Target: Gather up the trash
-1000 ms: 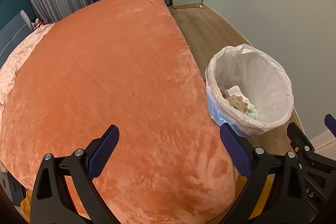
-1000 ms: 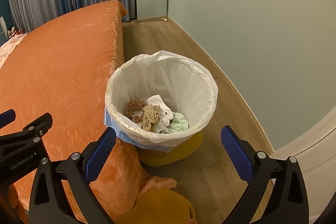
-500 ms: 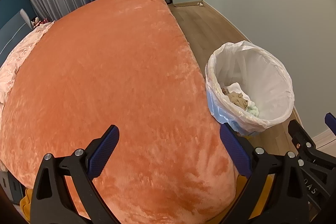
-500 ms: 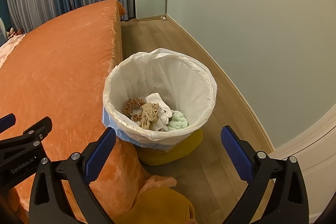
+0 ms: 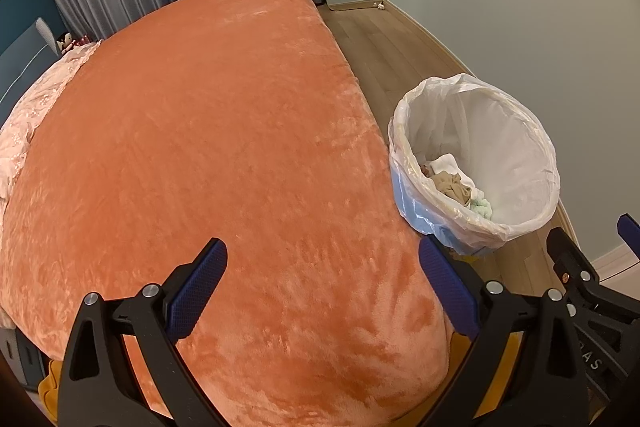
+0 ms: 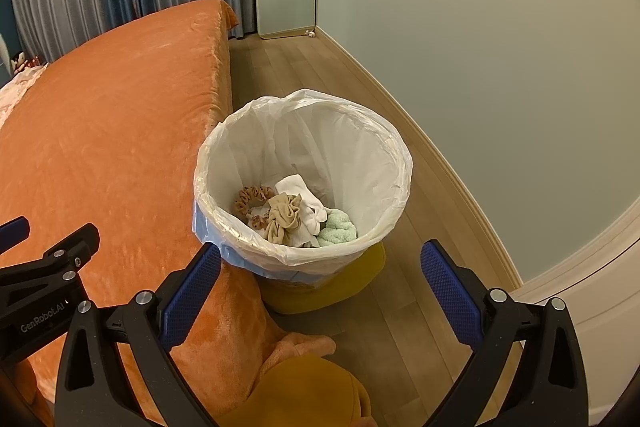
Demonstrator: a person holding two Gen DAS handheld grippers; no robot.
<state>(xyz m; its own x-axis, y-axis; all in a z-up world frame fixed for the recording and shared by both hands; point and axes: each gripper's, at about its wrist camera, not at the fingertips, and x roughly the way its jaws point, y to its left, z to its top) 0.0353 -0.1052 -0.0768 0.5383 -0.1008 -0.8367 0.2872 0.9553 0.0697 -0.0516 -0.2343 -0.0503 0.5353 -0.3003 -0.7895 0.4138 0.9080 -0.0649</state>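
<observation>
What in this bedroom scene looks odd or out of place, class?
The lined bin holds soft items rather than ordinary rubbish: a brown scrunchie, a beige stocking, white cloth, a green scrunchie. Nothing has spilled.

Hidden and cropped regions, both wrist views.
We see the trash bin's (image 6: pixel 304 163) base masked by its liner (image 6: pixel 360 147); we cannot identify the yellow object (image 6: pixel 304 395) cut off below.

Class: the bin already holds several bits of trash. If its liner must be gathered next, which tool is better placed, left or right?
Probably right: the right tool, open, faces the liner just ahead. The left tool, open, faces the bedspread.
</observation>
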